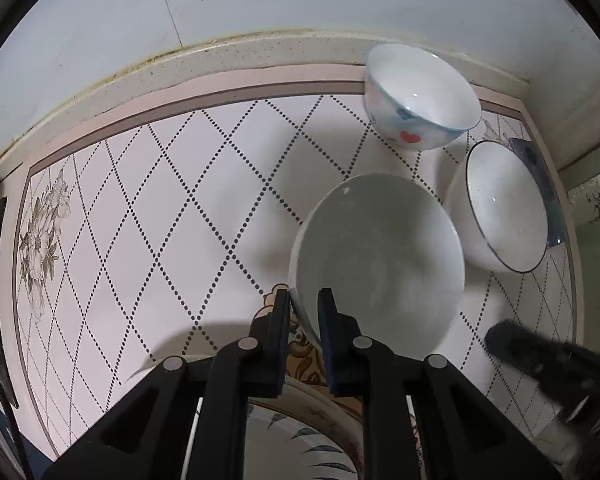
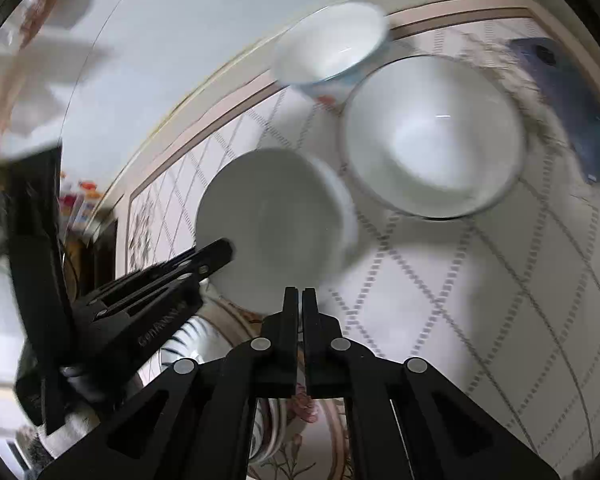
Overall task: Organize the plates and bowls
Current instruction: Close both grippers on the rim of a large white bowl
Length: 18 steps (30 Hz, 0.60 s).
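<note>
My left gripper is shut on the near rim of a plain white bowl, one finger inside and one outside. The bowl hangs tilted above the patterned mat. In the right wrist view the same left gripper pinches that white bowl from the left. My right gripper is shut with nothing between its fingers, just in front of the bowl; it shows as a black blur at the lower right. A dark-rimmed white bowl and a blue-patterned bowl with a red heart stand behind.
Floral and striped plates lie stacked under both grippers at the mat's near edge. A dark blue phone lies at the mat's far right, by the dark-rimmed bowl. A speckled counter ledge and a white wall bound the back.
</note>
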### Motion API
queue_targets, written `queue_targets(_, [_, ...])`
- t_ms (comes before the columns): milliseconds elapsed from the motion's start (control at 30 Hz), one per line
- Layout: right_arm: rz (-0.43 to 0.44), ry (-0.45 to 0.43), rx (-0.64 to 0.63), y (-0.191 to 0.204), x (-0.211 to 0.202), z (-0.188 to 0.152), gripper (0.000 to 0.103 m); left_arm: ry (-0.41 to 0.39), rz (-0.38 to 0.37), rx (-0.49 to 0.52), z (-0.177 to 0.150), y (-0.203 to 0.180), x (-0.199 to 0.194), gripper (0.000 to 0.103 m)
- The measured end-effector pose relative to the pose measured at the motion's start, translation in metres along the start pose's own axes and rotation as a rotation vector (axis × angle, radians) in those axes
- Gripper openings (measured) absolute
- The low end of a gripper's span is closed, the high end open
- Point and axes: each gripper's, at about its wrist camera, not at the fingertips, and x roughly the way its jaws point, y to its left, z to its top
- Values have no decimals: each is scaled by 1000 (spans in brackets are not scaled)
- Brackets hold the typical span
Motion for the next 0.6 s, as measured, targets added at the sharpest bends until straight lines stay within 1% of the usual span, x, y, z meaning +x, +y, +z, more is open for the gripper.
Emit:
queue_targets(33, [6,-2,24,-6,-1,2,33,-3,8,5,0,0,1,12])
queue_targets(100, [25,7,78,-16,3,11,46,2,11,5,0,1,3,12])
queue_targets(200, [52,38,145,-27,22,27,46,5,13,5,1,2,5,12])
queue_targets(300, [87,64,159,-25,45,36,46,6,9,10,2,1,8,12])
queue_targets(333, [86,64,154,-23,50,37,42,4,4,14,3,-1,9,12])
queue_targets(367, [89,62,144,-21,55,38,35,2,7,19,3,-2,9,12])
queue_targets(400, [79,69,128,-18,59,39,16,-1,11,20,3,-3,8,12])
queue_targets(433, [52,60,108,-17,59,39,13,-1,10,19,3,-3,8,12])
queue_targets(500, [31,41,67,-13,57,37,12,-1,0,12,2,-2,5,11])
queue_targets(600, [31,23,42,-17,43,32,13,-12,-9,18,-3,-7,-2,11])
